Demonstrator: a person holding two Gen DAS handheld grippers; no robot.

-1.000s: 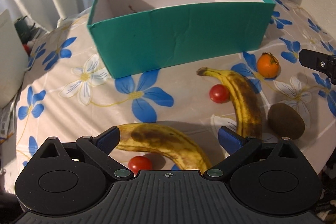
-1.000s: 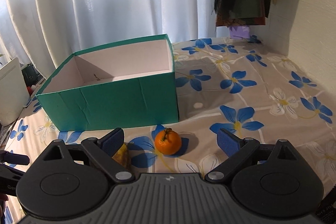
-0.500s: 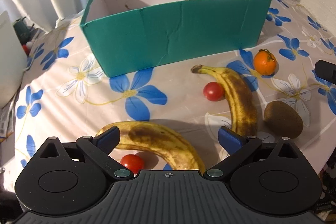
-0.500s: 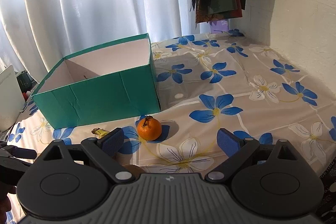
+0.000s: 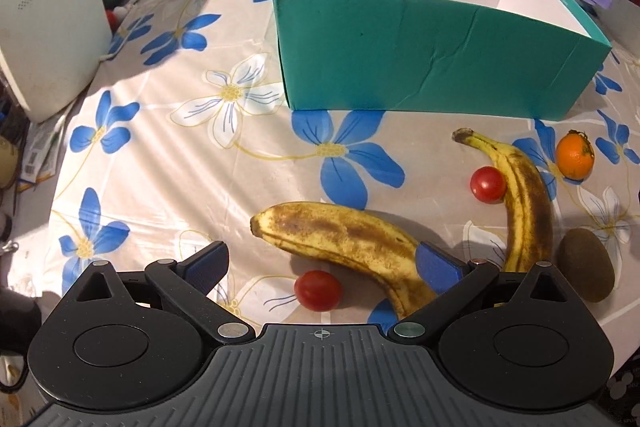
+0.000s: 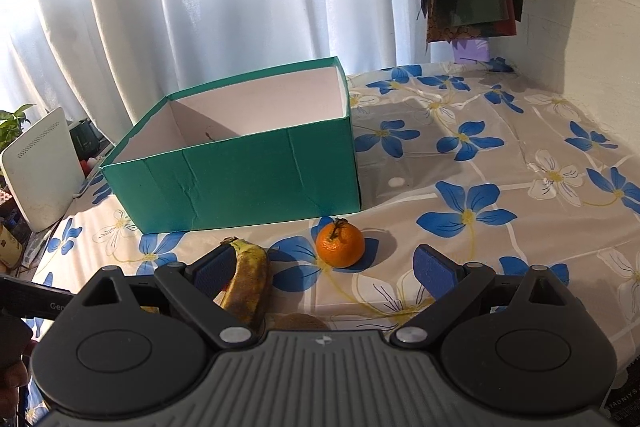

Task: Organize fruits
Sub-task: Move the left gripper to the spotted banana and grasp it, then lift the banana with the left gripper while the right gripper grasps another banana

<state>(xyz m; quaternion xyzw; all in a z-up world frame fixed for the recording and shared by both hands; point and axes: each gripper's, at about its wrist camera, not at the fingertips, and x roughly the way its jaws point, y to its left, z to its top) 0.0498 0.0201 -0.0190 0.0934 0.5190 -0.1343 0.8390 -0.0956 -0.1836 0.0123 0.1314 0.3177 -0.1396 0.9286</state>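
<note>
The left gripper point(image 5: 322, 265) hangs low over the table with its jaws spread wide and nothing between them; the near banana point(image 5: 340, 239) lies just ahead, its thick end running under the right pad, and a cherry tomato point(image 5: 318, 289) sits touching its inner curve. The right gripper point(image 6: 322, 269) is equally spread and empty, aimed toward the mandarin point(image 6: 340, 239), with the tip of the second banana point(image 6: 246, 281) beside its left pad. Beyond them lie another tomato point(image 5: 487, 184), touching that second banana, and a kiwi point(image 5: 585, 271), all on the flowered tablecloth point(image 5: 180, 155); the green box point(image 5: 420, 67) stands behind, apparently empty (its floor is only partly visible). No fruit is in the box yet, so the work looks barely begun. If the near banana is the target, the left gripper should probably centre over its middle, straddle it across the width, and close gently: the speckled skin suggests soft flesh, and the tomato could roll away if nudged.
</note>
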